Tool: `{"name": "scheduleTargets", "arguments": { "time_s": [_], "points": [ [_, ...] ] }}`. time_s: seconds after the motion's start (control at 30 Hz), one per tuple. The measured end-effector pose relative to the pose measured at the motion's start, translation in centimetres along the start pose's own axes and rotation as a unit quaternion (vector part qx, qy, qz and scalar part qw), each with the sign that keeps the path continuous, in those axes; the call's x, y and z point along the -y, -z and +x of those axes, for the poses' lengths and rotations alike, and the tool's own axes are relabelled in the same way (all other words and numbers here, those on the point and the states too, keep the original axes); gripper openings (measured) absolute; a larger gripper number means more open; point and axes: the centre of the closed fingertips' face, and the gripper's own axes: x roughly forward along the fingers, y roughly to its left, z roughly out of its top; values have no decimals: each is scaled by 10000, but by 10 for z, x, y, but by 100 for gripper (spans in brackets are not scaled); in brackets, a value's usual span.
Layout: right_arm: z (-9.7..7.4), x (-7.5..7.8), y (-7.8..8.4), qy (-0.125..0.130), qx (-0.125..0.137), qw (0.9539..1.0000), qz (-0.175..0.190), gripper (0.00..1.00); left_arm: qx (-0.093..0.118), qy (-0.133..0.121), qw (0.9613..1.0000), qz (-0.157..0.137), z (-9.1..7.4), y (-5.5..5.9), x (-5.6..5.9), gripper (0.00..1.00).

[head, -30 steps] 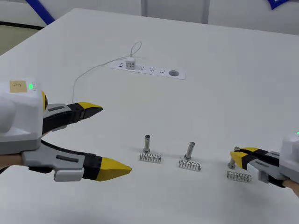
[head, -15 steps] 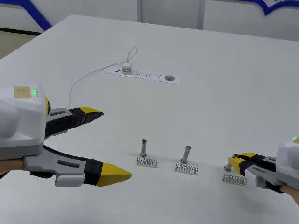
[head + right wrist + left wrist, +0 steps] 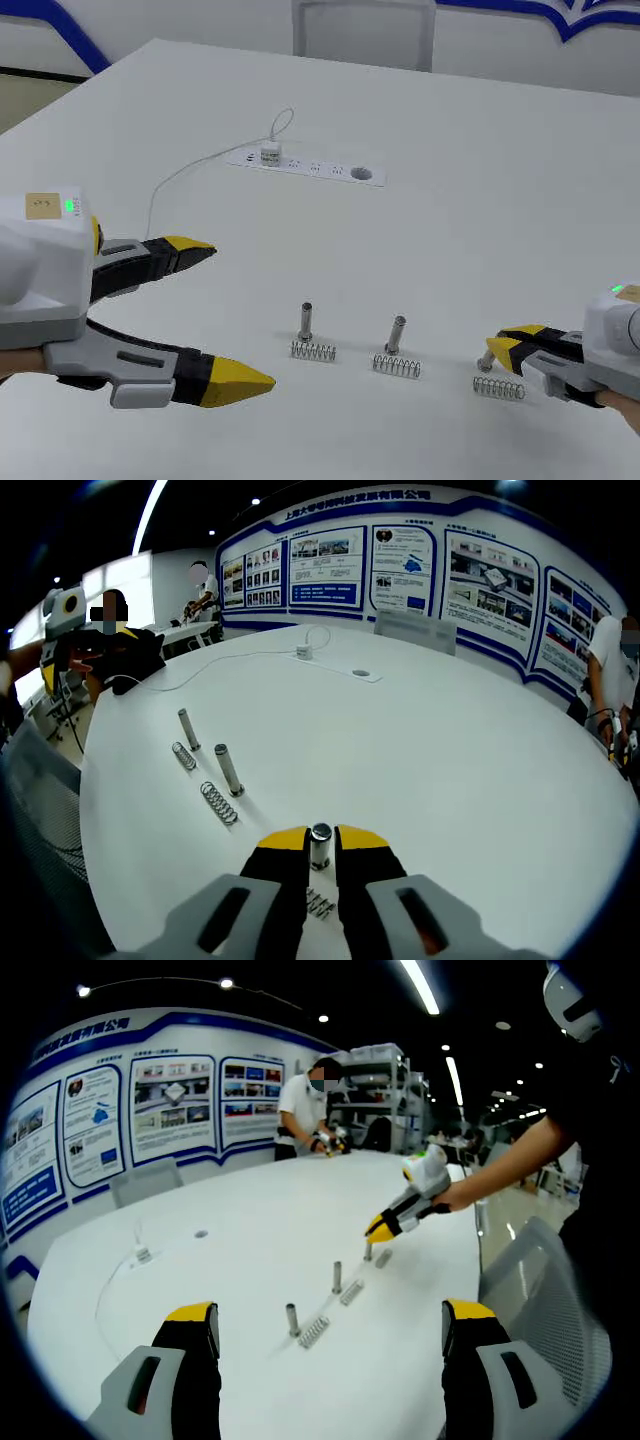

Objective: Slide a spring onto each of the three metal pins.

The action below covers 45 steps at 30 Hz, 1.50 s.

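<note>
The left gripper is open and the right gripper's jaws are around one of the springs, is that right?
No: the right gripper has its jaws around the rightmost pin, not a spring; its spring lies on the table below, per the right gripper view. The left gripper is open.

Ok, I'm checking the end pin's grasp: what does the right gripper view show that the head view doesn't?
Right gripper view: the end pin held between the fingers of the right gripper, plus wall posters. Head view: the left gripper with fingers spread wide, the third spring whole. Both: two free pins, a spring beside each, the power strip.
</note>
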Motion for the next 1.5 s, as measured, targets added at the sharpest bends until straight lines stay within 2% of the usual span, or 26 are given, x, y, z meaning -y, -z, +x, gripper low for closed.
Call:
{"name": "scheduleTargets", "arguments": {
  "time_s": [0.2,0.4,0.47,0.5,0.57,0.67,0.77,0.87,0.93,0.97,1.17,1.3,1.5],
  "points": [
    [-3,0,4,-4,-130,9998,-166,10,2,32,10000,42,1,-2,2,94],
    [-7,0,-1,-33,-38,9999,-115,11,35,47,10000,51,2,-4,3,94],
    [-11,-2,-1,-89,-58,9999,-110,15,54,40,10000,38,2,-4,3,94],
    [-13,-2,-1,-125,-59,9998,-151,16,52,40,10000,38,1,-4,3,94],
    [-19,-1,2,-211,-123,9984,-504,18,30,36,10000,49,1,-3,3,94],
    [-27,9,9,-246,-292,9965,-738,18,-2,35,10000,51,0,-2,2,94],
    [-33,15,17,-404,-520,9929,-986,18,-11,29,10000,63,0,-2,1,94],
    [-35,7,32,-859,-930,9832,-1314,18,-8,30,10000,54,1,-3,1,94],
    [-35,3,37,-999,-1080,9770,-1542,18,1,42,10000,54,2,-4,1,94],
    [-33,-2,40,-1144,-1113,9735,-1637,18,0,44,10000,59,2,-4,1,94],
    [-23,-14,48,-1468,-1235,9648,-1800,19,-80,50,9999,53,2,0,1,94],
    [-18,-17,55,-1640,-1401,9548,-2046,21,-111,57,9999,7,-1,2,-1,95],
    [-11,-16,59,-1755,-1462,9501,-2125,21,-177,15,9998,-28,-2,6,-4,94]
  ]
}}
